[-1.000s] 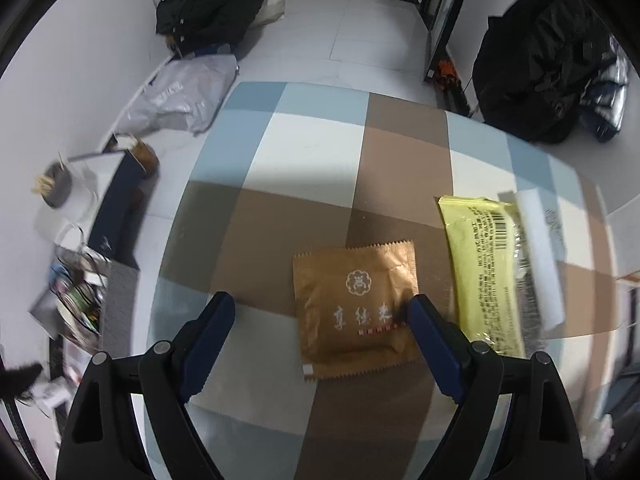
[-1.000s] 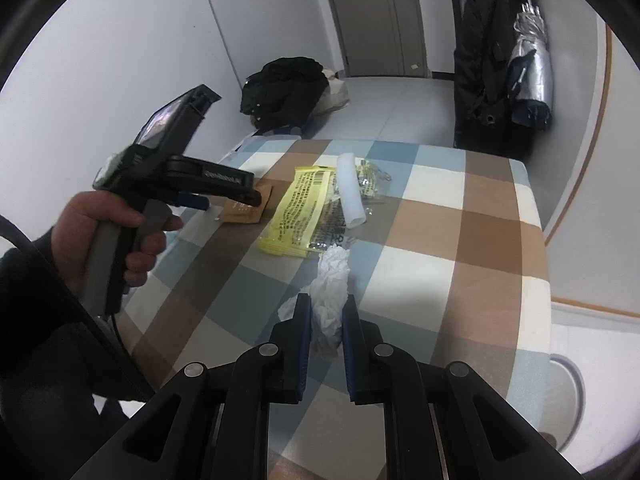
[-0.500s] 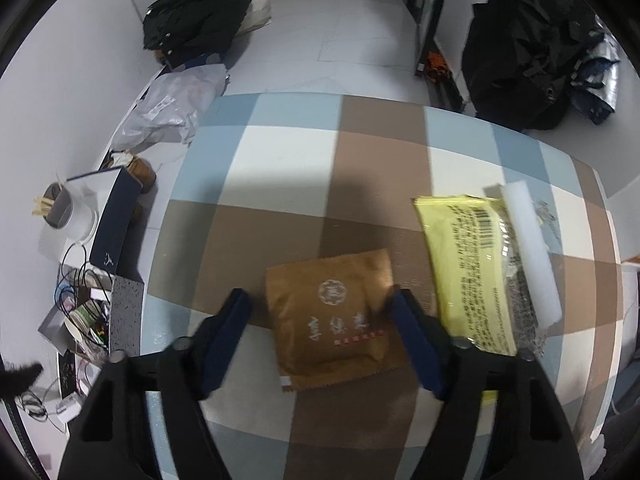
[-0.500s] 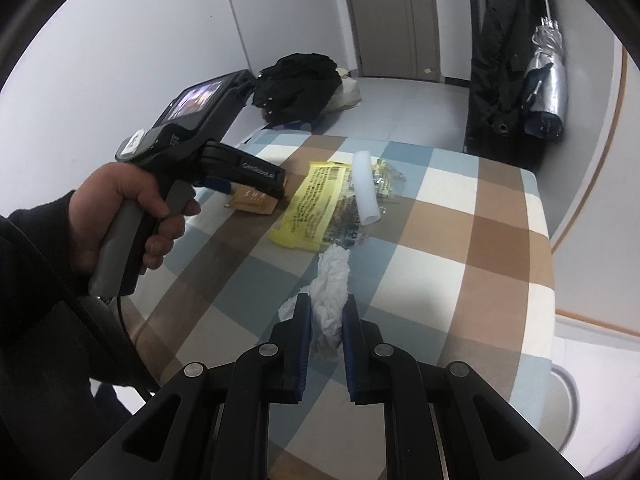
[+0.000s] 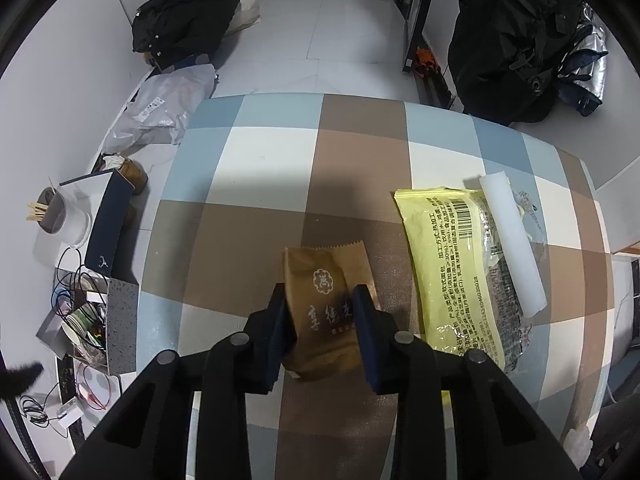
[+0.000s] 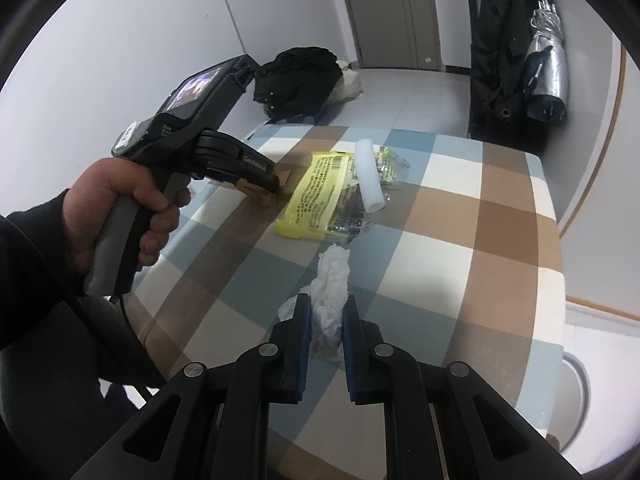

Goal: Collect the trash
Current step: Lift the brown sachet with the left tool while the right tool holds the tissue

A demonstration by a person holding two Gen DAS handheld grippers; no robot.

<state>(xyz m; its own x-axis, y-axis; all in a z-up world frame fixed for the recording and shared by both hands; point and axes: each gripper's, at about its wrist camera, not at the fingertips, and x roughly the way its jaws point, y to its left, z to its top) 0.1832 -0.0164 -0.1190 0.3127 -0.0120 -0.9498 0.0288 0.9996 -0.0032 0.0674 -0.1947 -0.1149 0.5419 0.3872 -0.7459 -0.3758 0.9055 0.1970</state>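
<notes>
The left claw (image 5: 320, 300) is closing on the brown packet (image 5: 326, 312), which buckles between its pads, likely squeezed from the sides because it lies too flat on the table (image 5: 272, 168) to lift otherwise. The right claw (image 6: 325, 322) pinches a crumpled tissue (image 6: 330, 288), its upper end free. Beside the packet lie a yellow wrapper (image 5: 444, 264) and a white tube (image 5: 512, 240). Only the right view shows the hand (image 6: 116, 212) on the left handle; only the left view shows the floor clutter beside the table.
</notes>
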